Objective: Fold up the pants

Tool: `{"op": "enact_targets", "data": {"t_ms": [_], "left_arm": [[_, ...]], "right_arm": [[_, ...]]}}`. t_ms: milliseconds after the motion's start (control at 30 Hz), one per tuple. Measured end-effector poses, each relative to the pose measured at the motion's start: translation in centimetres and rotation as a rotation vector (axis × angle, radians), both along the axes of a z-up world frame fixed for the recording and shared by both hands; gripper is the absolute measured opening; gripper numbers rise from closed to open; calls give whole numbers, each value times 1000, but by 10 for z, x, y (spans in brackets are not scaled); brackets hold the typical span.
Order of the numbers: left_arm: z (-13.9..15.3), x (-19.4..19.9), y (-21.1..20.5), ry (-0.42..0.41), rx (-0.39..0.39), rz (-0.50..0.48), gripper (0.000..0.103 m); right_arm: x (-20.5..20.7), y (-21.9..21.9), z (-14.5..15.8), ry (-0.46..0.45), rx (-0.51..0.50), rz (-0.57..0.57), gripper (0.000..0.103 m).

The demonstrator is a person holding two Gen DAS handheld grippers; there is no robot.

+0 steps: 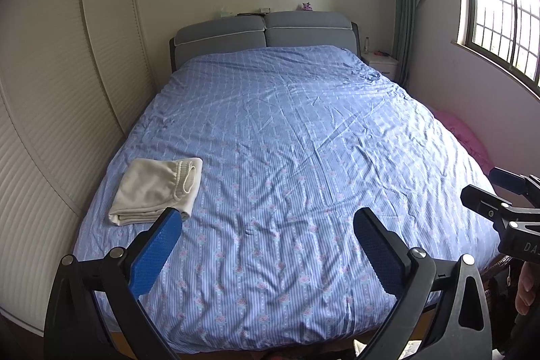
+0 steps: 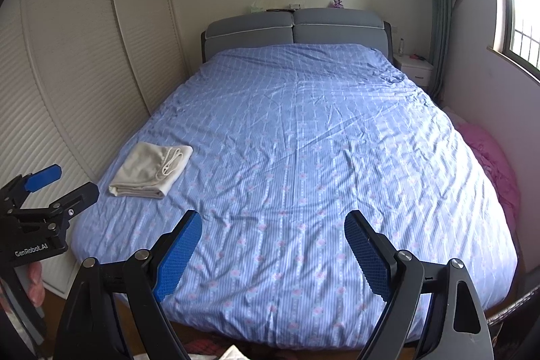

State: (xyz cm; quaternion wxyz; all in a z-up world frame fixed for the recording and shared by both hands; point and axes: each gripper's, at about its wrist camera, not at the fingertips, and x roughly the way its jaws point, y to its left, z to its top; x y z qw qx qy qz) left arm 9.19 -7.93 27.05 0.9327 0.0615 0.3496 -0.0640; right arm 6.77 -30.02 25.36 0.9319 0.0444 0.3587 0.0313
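Lying folded at about nine o'clock on the blue bedspread (image 1: pixel 287 157), the cream pants (image 1: pixel 158 189) sit apart from the left gripper (image 1: pixel 266 228) and right gripper (image 2: pixel 273 230), both spread wide and empty.

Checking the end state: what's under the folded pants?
The folded cream pants lie directly on the blue striped bedcover, near its left edge. Nothing else shows beneath them; the patch they cover and anything between their layers is hidden. Neither pair of tongs touches them.
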Motion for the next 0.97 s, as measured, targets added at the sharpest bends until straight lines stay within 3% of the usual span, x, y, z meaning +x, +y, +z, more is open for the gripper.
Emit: {"op": "enact_targets", "data": {"t_ms": [967], "left_arm": [[10, 0, -21, -13, -24, -18, 103]], "right_arm": [[-2, -14, 8, -24, -6, -18, 87]]}}
